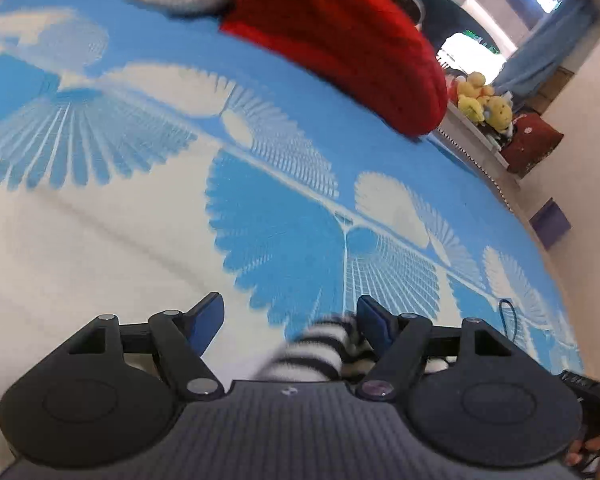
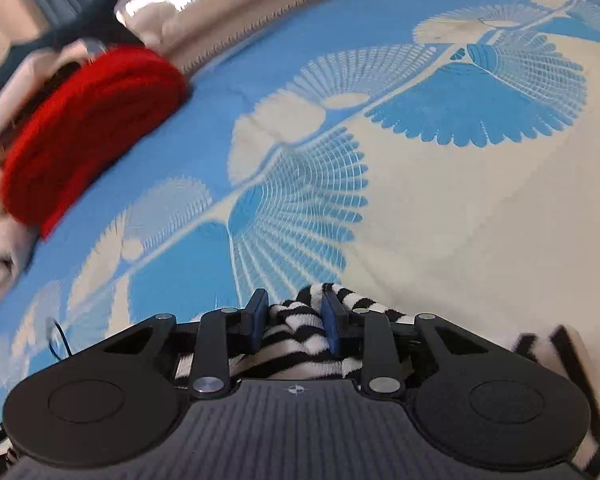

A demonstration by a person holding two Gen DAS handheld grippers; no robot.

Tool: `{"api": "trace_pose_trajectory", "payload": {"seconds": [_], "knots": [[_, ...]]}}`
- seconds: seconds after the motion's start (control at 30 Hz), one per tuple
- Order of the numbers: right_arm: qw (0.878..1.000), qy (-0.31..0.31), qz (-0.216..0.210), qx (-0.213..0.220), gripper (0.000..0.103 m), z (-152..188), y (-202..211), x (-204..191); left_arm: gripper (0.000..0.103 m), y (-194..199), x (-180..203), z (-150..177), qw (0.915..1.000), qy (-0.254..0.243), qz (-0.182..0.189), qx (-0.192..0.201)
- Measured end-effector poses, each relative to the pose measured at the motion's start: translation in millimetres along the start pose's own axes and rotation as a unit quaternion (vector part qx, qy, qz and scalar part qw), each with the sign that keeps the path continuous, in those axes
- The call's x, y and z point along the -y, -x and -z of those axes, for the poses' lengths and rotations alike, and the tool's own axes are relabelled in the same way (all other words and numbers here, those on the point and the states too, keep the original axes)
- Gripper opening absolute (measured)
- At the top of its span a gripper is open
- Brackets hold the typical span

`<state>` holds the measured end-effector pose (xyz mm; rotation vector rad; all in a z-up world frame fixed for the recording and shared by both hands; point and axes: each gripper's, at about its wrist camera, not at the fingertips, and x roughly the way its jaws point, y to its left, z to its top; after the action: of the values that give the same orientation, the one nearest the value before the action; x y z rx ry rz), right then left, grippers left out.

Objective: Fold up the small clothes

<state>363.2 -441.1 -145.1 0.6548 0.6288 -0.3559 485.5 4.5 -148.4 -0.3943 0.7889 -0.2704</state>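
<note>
Item: striped black-and-white garment, small, knit, bunched; lies on the bed cover at the near edge of both views, close under the two tools.

Right gripper: jaws narrowed on a gathered fold of the striped cloth, which fills the gap between the blue pads. More of the garment trails off to this gripper's right and passes beneath its body.

Left gripper: jaws wide apart, nothing between them. The striped cloth sits low and toward its right-hand pad, touching or just beside it; contact cannot be confirmed.

Long axis: undetermined, cloth too crumpled.

Judgement: left gripper must shift right to take hold.

Also present: red knit item, far side of bed, well apart.
</note>
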Motion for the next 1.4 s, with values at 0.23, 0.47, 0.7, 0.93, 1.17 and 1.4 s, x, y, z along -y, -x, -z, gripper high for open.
{"api": "trace_pose_trajectory", "payload": {"seconds": [0.23,0.47,0.7,0.93,1.17,1.4], "knots": [[1.000,0.000,0.016,0.018,0.039,-3.1,29.2,-11.6,0.081,12.2,9.8,-6.8,0.9985,-0.012,-0.053,0.002],[0.994,0.045,-0.017,0.095,0.082,8.8,169.4,-43.8,0.103,116.4,57.5,6.3,0.9891,-0.094,-0.109,0.033],[0.985,0.130,-0.009,0.110,0.098,125.5,266.3,-40.5,0.103,224.2,105.6,93.0,0.9688,-0.202,-0.137,0.044],[0.991,0.128,0.018,0.020,0.096,181.0,251.5,-13.3,0.103,237.7,91.4,186.7,0.9694,-0.206,-0.129,0.035],[0.990,0.139,0.040,0.005,0.096,180.1,240.0,-4.8,0.103,217.7,81.7,195.0,0.9697,-0.193,-0.148,0.023],[0.990,0.135,0.046,-0.003,0.096,181.7,228.2,-7.2,0.103,204.9,80.5,187.5,0.9753,-0.176,-0.133,0.000]]}}
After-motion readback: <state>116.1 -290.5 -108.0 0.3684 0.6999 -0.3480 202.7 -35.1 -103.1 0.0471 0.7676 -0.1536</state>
